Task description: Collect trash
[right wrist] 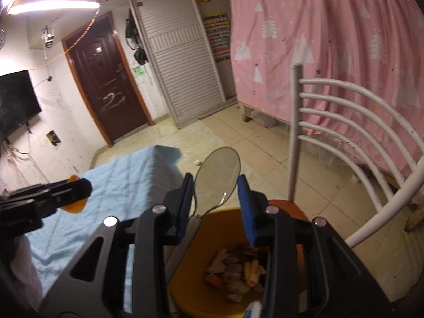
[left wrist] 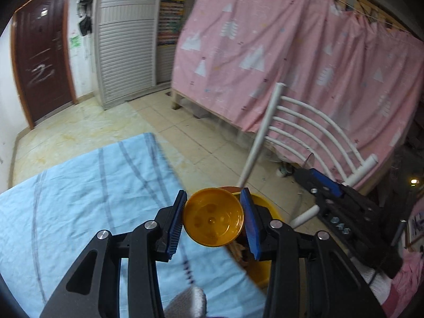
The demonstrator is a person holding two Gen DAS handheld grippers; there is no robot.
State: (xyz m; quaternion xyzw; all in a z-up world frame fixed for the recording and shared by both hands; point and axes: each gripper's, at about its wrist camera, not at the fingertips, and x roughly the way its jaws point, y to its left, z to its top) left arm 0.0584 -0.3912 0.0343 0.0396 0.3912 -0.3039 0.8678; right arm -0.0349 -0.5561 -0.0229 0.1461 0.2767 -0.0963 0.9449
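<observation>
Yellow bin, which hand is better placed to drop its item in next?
Right: the right gripper, gripping a clear cup, is over the yellow bin; the left gripper holds an orange cup beside it.

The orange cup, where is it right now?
The orange cup sits between the left gripper's jaws in the left wrist view, its mouth facing the camera, over the blue sheet's edge beside the yellow bin.

Blue-sheeted table (left wrist: 79,185) (striped) on tiled floor (left wrist: 185,127)
</observation>
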